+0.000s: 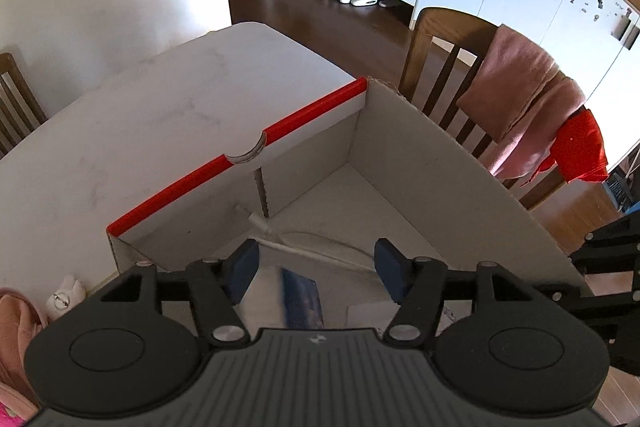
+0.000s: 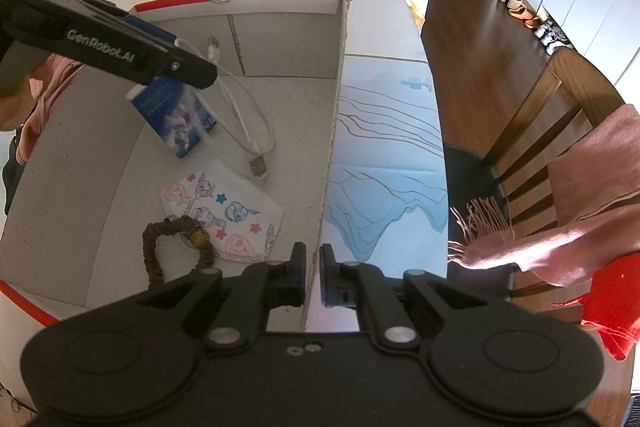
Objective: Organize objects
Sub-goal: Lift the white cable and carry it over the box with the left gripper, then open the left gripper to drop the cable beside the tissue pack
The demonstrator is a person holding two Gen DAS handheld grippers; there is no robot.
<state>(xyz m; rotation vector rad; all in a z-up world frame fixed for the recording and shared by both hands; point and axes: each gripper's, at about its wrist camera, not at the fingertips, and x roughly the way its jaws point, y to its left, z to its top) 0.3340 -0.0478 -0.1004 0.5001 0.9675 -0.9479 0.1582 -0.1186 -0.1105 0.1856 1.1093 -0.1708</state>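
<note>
Cardboard sits right between my right fingers [image 2: 314, 267]: they are clamped on the side wall of the box [image 2: 334, 115], one finger inside and one outside, steadying it on the surface [image 1: 168, 99]. My left fingers [image 1: 316, 267] are spread wide apart and grip nothing; they hang over the inside of the box, and just below them is a small blue packet [image 2: 176, 115]. From the right view that packet looks tilted beneath the left tool, but I cannot tell whether it is lying on the box floor or not quite down yet. Counting what is inside: one blue packet, one white cable [image 2: 248, 119] looped with its plug end near the middle, one child's face mask [image 2: 236, 219] printed with ponies and stars, and one brown hair tie [image 2: 176, 247] resting partly on the mask, so four things in one box. I would judge the sorting well along. Outside the box, by its near corner, I see a small white figure [image 1: 66, 297] and something pink [image 1: 16, 339] beside it; those may be what is left, though I cannot be sure they belong to the job.
</note>
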